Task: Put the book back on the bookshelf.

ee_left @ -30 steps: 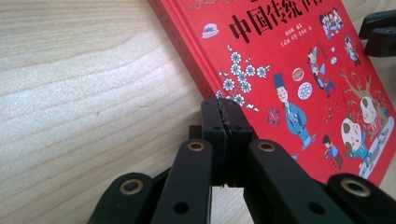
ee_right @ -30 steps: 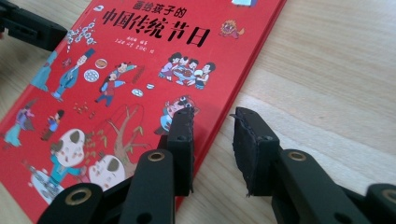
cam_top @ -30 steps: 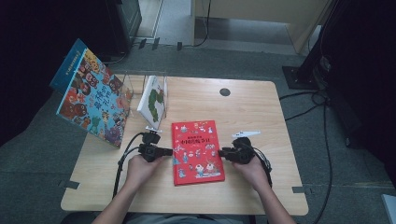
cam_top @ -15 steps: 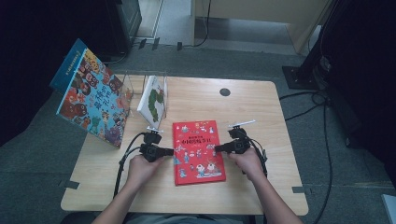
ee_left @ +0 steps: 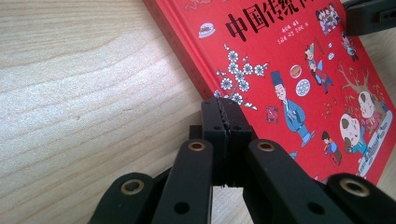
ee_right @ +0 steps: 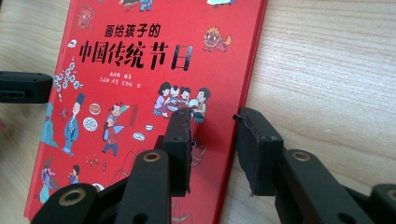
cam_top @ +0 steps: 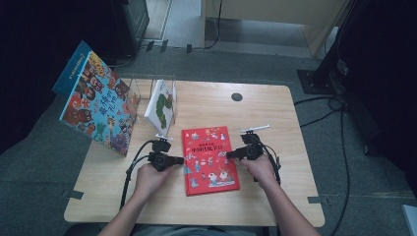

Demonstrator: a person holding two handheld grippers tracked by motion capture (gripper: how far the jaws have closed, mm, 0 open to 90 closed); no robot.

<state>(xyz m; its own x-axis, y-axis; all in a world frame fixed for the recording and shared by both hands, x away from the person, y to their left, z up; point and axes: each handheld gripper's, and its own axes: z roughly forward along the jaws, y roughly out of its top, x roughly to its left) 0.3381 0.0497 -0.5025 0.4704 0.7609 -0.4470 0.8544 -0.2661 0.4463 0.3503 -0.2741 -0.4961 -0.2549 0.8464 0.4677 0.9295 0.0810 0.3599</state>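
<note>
A red picture book (cam_top: 209,158) lies flat on the wooden table (cam_top: 275,118), between my two grippers. My left gripper (cam_top: 178,160) is shut with nothing between its jaws, and its tip (ee_left: 226,122) touches the book's left edge (ee_left: 196,70). My right gripper (cam_top: 232,155) is open at the book's right edge. In the right gripper view the gripper (ee_right: 212,128) straddles that edge: one jaw over the red cover (ee_right: 121,70), the other over bare wood. Each gripper view shows the other gripper's black tip at its margin.
A large colourful book (cam_top: 96,105) leans at the table's left rim. A white book with a green picture (cam_top: 162,104) stands against a clear acrylic stand (cam_top: 142,88) behind the left gripper. A small black hole (cam_top: 236,97) marks the far middle of the table.
My right gripper has moved left, from beside the red book to over its right edge. The left gripper and the book have stayed put.
</note>
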